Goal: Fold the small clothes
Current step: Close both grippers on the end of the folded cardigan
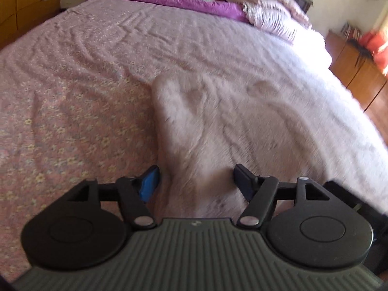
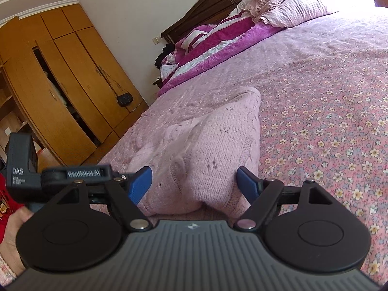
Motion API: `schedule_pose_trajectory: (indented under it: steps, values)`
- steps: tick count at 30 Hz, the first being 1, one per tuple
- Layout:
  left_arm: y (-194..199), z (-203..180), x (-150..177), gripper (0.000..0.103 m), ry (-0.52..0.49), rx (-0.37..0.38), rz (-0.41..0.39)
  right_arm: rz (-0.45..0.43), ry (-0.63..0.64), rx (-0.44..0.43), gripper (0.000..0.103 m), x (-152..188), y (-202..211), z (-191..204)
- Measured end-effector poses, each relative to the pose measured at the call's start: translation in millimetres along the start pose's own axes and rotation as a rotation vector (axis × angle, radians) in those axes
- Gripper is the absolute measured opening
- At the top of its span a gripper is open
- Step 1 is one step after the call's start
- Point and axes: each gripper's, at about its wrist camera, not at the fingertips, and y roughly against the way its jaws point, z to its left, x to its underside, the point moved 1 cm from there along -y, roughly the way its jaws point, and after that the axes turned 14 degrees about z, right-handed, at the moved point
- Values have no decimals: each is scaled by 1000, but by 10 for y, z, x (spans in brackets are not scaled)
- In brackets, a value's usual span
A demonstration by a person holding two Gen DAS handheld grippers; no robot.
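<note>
Pale pink knitted garment (image 2: 218, 145) on my bed (image 2: 327, 111)

Cable-knit, rumpled, folded over at frame centre; my left tool (image 1: 196, 181) and right tool (image 2: 194, 184) both stand spread, pinching nothing.

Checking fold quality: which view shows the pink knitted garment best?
The right wrist view: the pink knitted garment is sharp there, its stitches and folded-over top edge clear on the floral bedsheet. The left wrist view shows it motion-blurred, barely distinct from the sheet.

The left gripper (image 1: 196, 181) sits at the bottom centre of its view, blue pads spread apart. The right gripper (image 2: 194, 184) likewise stands wide. A hand (image 2: 12, 237) shows at lower left, holding the left gripper.
</note>
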Motion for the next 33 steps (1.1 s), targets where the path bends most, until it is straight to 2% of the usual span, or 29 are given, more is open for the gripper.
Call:
schedule_pose_trajectory:
  steps: [2,3,11,17,21,29,33]
  values:
    - [-29,56,37,82,12,-22,18,9,7,8,82,14,14,4]
    - [-36,95,52,83,27,-19,28,13,9,14,82,21,21,-1]
    - [30,195,107,83,72,14,48,27,-22,51,87,84,106,-92]
    - [214,176,82,81,116,110,10,19,-6,92,93,6,174,-139]
    - [241,126,-2,86,125,130,-7,50,-37,51,97,-150,182,-206]
    - [68,99,-106,86,149,136,-26,98,-117,15,98,-375,25,-329]
    - [-57,107,-126,86,147,137,-8,131,-163,-1,98,-438,-109,-389]
